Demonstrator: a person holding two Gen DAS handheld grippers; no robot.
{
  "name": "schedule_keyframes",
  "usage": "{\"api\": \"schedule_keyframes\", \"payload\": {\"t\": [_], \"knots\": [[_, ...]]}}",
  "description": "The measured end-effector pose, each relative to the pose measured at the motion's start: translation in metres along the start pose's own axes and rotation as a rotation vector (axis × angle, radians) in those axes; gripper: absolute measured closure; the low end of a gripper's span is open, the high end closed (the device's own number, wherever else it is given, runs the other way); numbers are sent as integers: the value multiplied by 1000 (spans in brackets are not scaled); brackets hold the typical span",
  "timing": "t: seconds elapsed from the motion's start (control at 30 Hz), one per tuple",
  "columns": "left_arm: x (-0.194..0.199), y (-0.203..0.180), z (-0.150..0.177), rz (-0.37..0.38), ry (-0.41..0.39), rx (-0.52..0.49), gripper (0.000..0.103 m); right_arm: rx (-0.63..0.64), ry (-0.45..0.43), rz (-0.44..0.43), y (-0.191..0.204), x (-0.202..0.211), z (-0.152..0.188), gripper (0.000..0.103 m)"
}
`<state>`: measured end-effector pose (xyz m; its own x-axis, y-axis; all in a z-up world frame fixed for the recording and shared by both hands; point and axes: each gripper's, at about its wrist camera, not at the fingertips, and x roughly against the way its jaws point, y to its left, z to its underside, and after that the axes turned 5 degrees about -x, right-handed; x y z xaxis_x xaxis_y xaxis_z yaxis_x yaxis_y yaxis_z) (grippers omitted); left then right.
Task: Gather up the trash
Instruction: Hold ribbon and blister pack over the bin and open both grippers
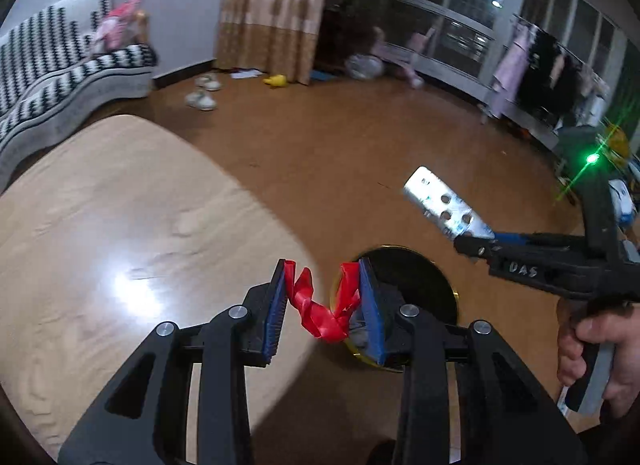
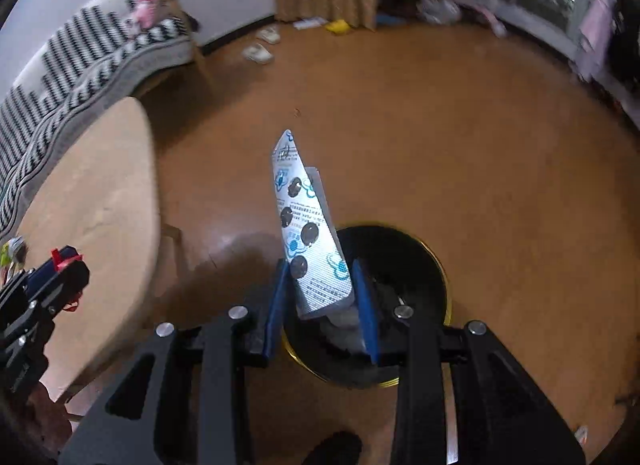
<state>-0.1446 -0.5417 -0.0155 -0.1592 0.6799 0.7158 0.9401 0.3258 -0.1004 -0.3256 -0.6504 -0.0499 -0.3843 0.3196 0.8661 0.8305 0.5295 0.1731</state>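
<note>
Left hand-held gripper [image 1: 322,297] clamps a red ribbon [image 1: 320,305] between its pads. Right hand-held gripper [image 2: 320,301] grips a blister pack [image 2: 310,233]. Bin [image 2: 400,265] sits just beyond both, below.

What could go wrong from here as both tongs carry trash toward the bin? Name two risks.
1. The red ribbon drapes loosely across the left tongs; it might snag on a pad or flutter past the black bin.
2. The blister pack juts far beyond the right tongs, so it could tip onto the floor.
</note>
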Motion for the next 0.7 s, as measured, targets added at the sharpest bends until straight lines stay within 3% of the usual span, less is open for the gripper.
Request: {"api": "schedule_keyframes", "payload": {"t": [0.2,0.3,0.37,0.6,0.67,0.7], "knots": [[-31,-30,-7,43,26,-22,69,-42,89,32,-47,-19,15,70],[-40,-35,-9,55,36,-26,69,-51,101,31,-50,-22,18,70],[-45,-40,-8,60,42,-28,69,-48,106,26,-49,-23,17,82],[-58,-44,-6,71,63,-30,69,-53,104,31,-47,-19,18,82],[-62,-45,-4,73,71,-31,69,-60,94,36,-47,-19,15,74],[-64,-46,-4,76,75,-30,69,-65,94,36,-47,-19,16,61]]}}
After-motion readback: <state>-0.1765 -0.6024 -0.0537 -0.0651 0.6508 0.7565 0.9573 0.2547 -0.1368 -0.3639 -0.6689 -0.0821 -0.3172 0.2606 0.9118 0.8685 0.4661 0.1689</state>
